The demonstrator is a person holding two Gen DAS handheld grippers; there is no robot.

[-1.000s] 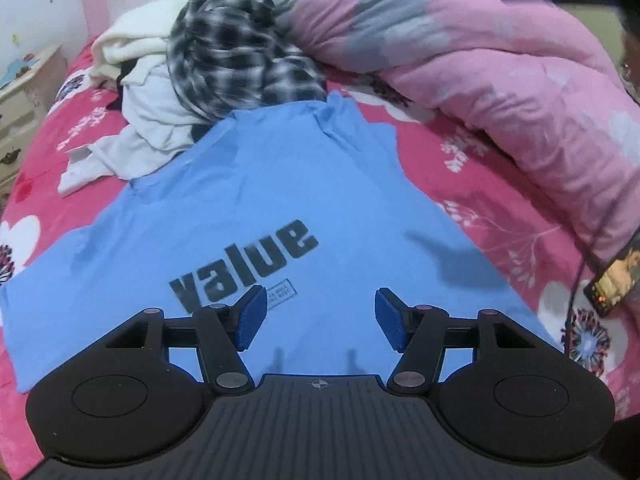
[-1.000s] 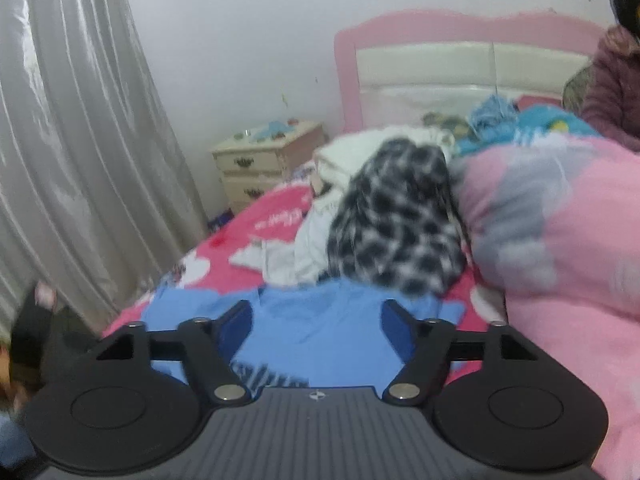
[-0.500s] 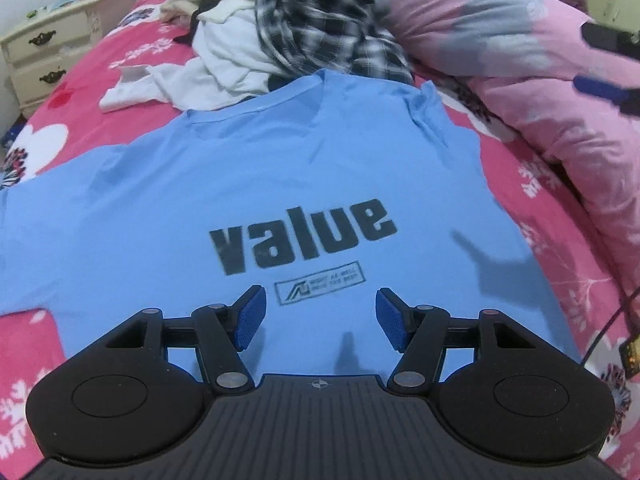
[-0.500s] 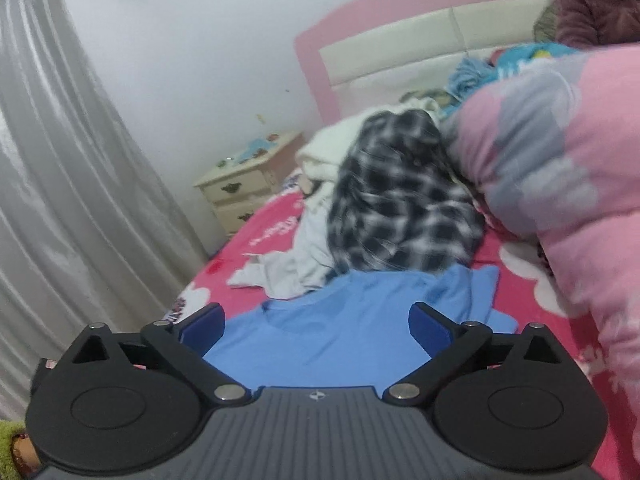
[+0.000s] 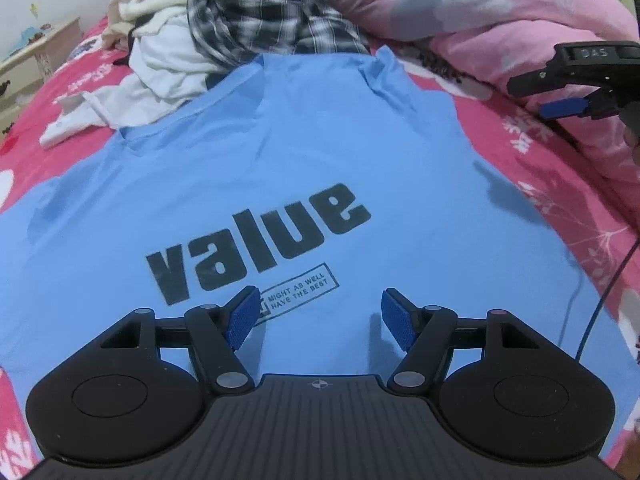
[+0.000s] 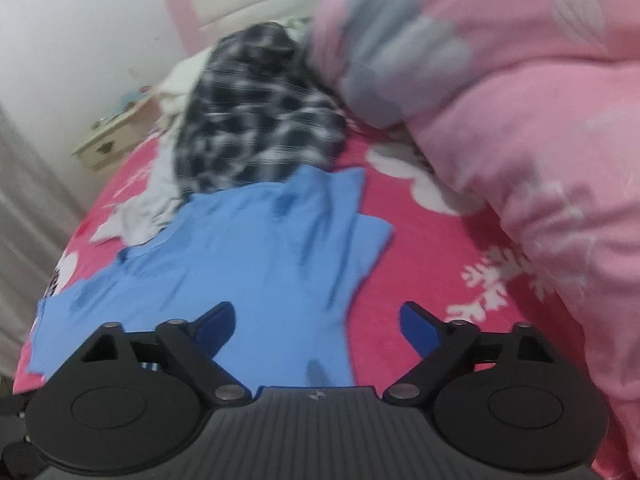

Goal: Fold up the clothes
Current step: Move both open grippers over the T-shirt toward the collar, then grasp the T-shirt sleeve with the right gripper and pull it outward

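A bed point(image 5: 532, 152) with a red flowered sheet carries the clothes. The left gripper point(image 5: 316, 314) hovers with fingers apart, empty, above the blue shirt point(image 5: 304, 152) lying flat. The right gripper point(image 6: 316, 322), fingers spread too, hangs over the shirt's edge. Behind lie a plaid shirt point(image 5: 264, 12) and pink quilt point(image 6: 520, 120).

The right gripper point(image 6: 316, 322) hung over the bed with its jaws spread wide and nothing between them. Below lay the blue T-shirt point(image 6: 240, 256), spread on the red floral bedsheet point(image 6: 424, 248), its sleeve rumpled. A checked garment point(image 6: 256, 120) sat heaped at the collar end, with the pink duvet point(image 6: 520, 100) bulging alongside. The picture was blurred.
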